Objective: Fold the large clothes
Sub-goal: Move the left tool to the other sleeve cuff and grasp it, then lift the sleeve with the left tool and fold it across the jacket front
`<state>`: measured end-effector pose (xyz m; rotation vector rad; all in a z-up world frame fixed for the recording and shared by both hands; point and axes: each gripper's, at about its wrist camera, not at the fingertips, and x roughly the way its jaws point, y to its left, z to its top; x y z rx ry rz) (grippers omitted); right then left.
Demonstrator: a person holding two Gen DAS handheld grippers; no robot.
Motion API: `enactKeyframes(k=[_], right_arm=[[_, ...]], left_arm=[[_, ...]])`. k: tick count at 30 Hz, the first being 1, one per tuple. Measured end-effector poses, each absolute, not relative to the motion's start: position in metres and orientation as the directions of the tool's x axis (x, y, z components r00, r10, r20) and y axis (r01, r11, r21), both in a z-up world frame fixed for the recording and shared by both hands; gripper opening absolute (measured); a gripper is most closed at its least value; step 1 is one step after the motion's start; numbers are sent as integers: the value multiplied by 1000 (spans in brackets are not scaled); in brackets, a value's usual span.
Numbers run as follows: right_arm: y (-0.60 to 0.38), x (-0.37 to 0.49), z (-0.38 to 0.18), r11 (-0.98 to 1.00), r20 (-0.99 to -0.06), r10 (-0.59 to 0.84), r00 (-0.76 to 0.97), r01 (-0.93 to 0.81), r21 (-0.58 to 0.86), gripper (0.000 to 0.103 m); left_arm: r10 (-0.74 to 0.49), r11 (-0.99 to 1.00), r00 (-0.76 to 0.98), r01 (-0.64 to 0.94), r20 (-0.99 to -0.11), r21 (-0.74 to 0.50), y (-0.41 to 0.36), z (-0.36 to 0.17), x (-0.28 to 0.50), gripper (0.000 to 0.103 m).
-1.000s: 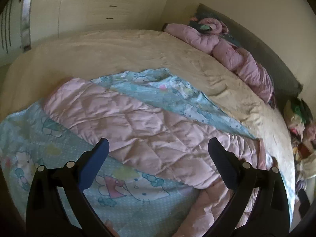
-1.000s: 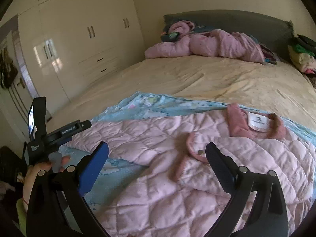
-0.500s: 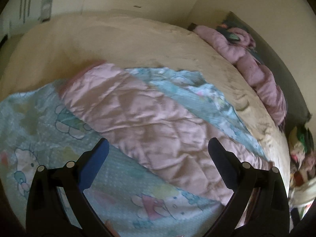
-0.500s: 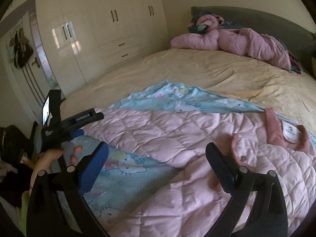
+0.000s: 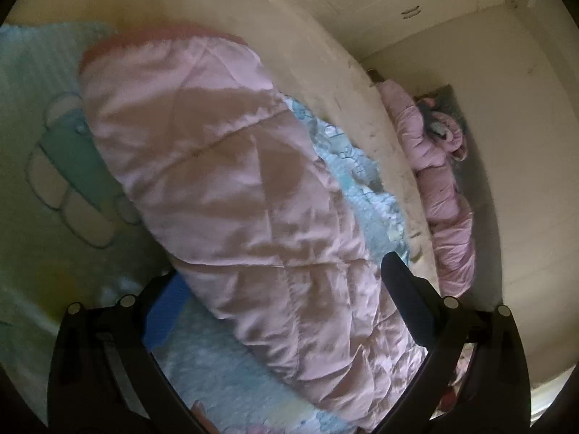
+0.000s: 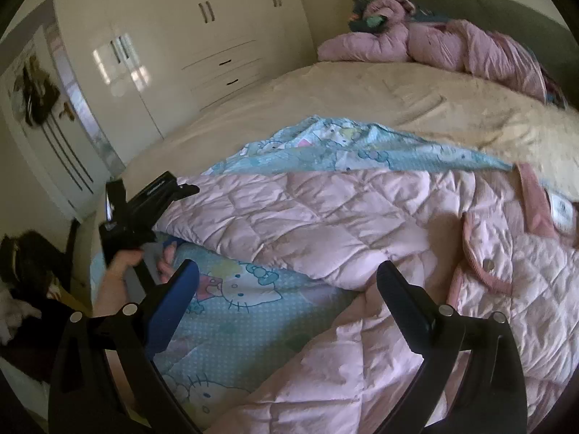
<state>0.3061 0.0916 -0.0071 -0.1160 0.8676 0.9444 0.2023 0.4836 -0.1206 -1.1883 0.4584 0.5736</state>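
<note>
One pink quilted coat (image 6: 362, 217) lies spread on a pale blue cartoon-print sheet (image 6: 239, 311), both on a wide bed (image 6: 362, 97) covered in cream. Its one visible sleeve (image 5: 224, 166) reaches out flat across the sheet toward the bed's near edge, cuff end at the top of the left wrist view. A second pink padded garment (image 6: 434, 43) is heaped along the grey headboard (image 6: 488, 3), well apart from the coat.

Two grippers are in view. The left gripper (image 5: 282, 285), held in a hand (image 6: 123, 264), has its jaws wide, one on each side of the sleeve; the blue-padded one sits low against the sheet beside the sleeve's edge. The right gripper (image 6: 286, 278) hovers over the coat's lower edge with jaws wide and nothing between them.

Beyond the coat the cream cover lies bare up to the headboard heap. A cream wardrobe (image 6: 202, 36) stands past the bed's far side.
</note>
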Motion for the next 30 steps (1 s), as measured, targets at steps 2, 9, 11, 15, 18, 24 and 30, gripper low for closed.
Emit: enactKeyframes(k=[2,9,11,15,18,24,30], right_arm=[[86,311,-11,619,-695,662,279,-727,298,98],[52,321,-14,654,-679,677,284,-655,378,98],[39,322,-12,664,-672,681,291,-634,397,98],[7,318,-3,688,-657,678,331,-601,407,98],[-24,311,7,711,-638,670,379,-574,406,98],[-90,299,13,748,-614,653,443,-502,434,98],[-148,295,12,789,-623,612,487,-419,449,98]], left_arm=[[203,285,743,-668,-637,-688,478,-117,206,56],[279,367,750,-660,-599,-655,460,-85,209,8],[290,394,770,-637,-568,-662,458,-68,205,8],[302,453,816,-577,-492,-679,445,-31,200,8],[306,507,843,-538,-443,-674,431,-3,197,7],[309,633,875,-482,-373,-606,379,51,197,7],[266,751,916,-392,-300,-531,323,89,210,7]])
